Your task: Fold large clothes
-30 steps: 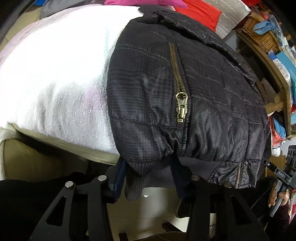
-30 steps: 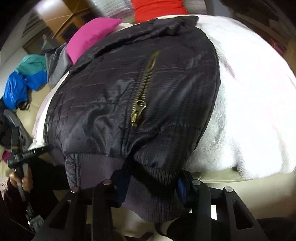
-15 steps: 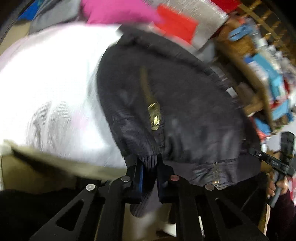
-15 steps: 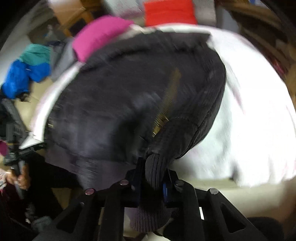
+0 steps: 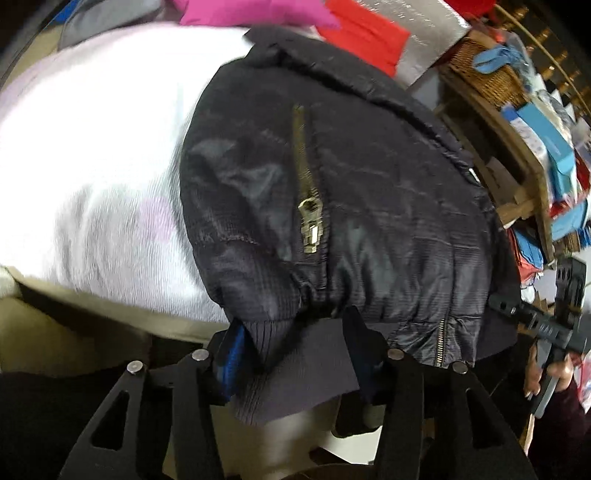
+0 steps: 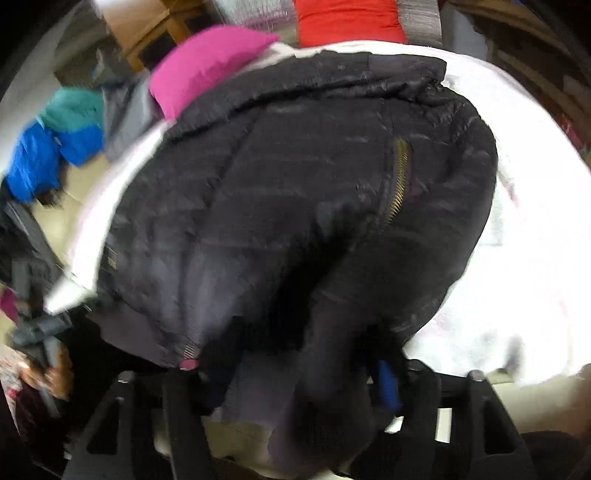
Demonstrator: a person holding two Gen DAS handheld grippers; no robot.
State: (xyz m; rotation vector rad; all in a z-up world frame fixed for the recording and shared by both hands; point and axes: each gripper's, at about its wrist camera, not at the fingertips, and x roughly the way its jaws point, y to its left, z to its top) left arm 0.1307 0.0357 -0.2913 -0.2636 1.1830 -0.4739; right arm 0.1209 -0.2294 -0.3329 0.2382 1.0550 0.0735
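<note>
A black quilted jacket (image 5: 369, 192) with brass pocket zippers lies on a white towel-covered surface (image 5: 92, 147); it also shows in the right wrist view (image 6: 288, 206). My left gripper (image 5: 295, 354) stands open, its fingers apart on either side of the ribbed hem (image 5: 295, 369) at the jacket's near left corner. My right gripper (image 6: 306, 376) is open around the ribbed hem (image 6: 325, 369) at the near right corner, where the fabric bunches up and hides the fingertips.
A pink cushion (image 6: 207, 62) and red cloth (image 6: 343, 18) lie beyond the jacket. Blue and teal clothes (image 6: 48, 147) sit far left. A wooden shelf with a basket (image 5: 491, 77) stands to the right. The right gripper shows in the left wrist view (image 5: 554, 325).
Both grippers closed on the ribbed hem half a second ago and have opened again. The hem at the right corner is now bunched and lifted; the views shifted slightly.
</note>
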